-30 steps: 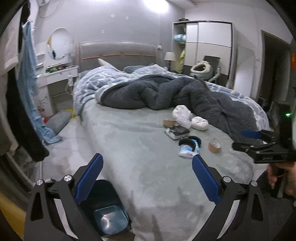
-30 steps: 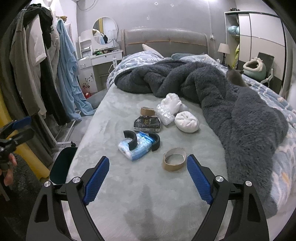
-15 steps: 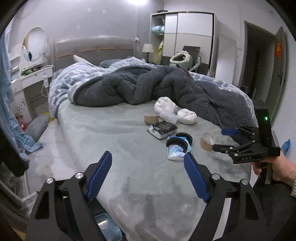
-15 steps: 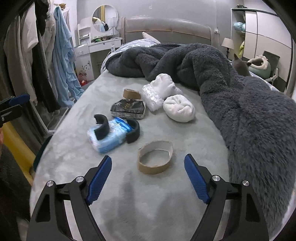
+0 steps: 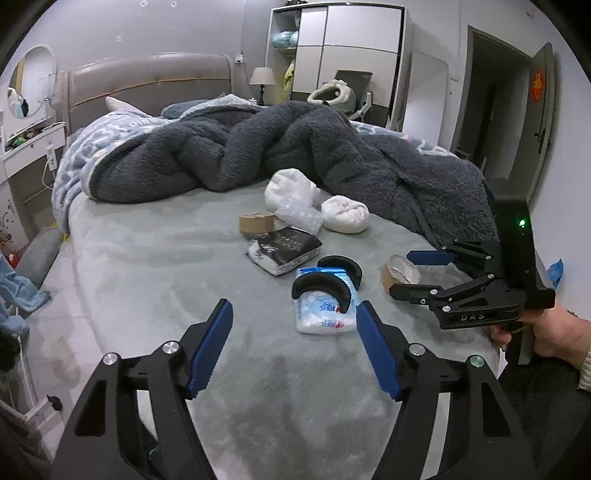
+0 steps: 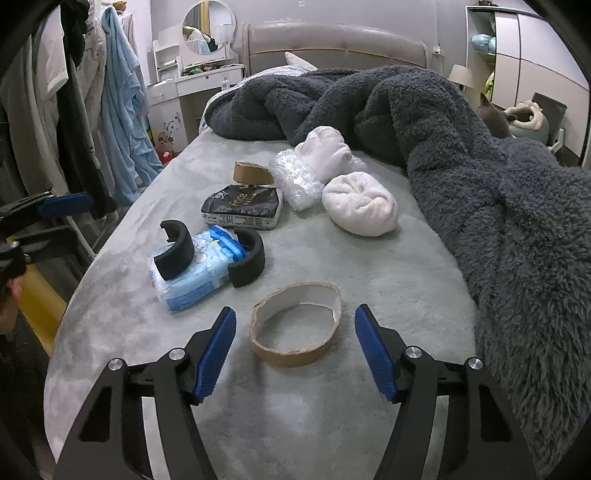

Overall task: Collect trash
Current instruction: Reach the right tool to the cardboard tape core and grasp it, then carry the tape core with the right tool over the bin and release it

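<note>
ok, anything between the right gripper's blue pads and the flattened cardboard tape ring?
Nothing: right wrist view shows only bare grey bedsheet between open right gripper and cardboard tape ring.

The black rectangular tissue pack [image 6: 242, 206], lying well ahead of the open right fingers, reads "Face" in gold. The right gripper [image 5: 413, 271] carries pale letters "D A S" on its black body, beside the left fingers.

A big bed [image 5: 155, 258] with a soft gray-green cover fills the room. A fluffy dark blanket [image 6: 461, 155] lies bunched up on it. Behind is a padded headboard [image 5: 147, 81] and a gray wall [image 5: 166, 26]. A round mirror [image 6: 208, 26] hangs over a white desk [image 6: 192, 83]. Clothes [image 6: 92, 96] hang nearby. A tall white wardrobe [image 5: 351, 55] stands by a small lamp [image 5: 262, 79] and a dark doorway [image 5: 491, 96].
</note>
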The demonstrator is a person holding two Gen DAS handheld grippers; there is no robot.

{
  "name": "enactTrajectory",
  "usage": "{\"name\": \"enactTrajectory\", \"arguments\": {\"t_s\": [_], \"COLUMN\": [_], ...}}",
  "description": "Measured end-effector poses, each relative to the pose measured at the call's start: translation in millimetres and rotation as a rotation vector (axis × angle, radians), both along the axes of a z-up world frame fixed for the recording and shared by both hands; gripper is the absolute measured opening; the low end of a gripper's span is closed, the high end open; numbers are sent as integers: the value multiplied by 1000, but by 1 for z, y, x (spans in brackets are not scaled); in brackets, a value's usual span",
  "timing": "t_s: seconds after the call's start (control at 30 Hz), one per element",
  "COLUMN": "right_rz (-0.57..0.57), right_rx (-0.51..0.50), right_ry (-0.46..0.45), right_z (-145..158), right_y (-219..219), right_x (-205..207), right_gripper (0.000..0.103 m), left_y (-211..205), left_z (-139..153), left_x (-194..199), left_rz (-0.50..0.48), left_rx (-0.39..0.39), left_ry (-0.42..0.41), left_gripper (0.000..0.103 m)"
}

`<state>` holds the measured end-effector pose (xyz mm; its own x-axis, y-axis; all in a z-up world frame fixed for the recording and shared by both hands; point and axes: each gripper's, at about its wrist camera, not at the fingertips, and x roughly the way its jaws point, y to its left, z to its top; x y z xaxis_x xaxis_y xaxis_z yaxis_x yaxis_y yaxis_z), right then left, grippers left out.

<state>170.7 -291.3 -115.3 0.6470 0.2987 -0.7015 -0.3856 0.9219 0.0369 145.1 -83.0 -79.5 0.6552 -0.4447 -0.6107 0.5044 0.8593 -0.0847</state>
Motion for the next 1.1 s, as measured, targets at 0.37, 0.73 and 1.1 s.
{"name": "enactTrajectory", "arguments": {"t_s": [0.37,0.73,1.1], "right_rz": [15,23,-11], "right_rx": [7,48,77], "right_ry": [21,-3,-16], "right_z": [-5,9,29], "right_y": [1,1,3], "right_x": [8,6,6], "right_gripper": [54,50,50], "left_y": [-26,-46,-47], "left_z": [-14,-28,-33], "left_x": [21,36,46], "left_rz": [-63,-88,-63], "left_rx": [7,44,45], "left_ry": [27,43,76], "left_gripper": [72,70,51]}}
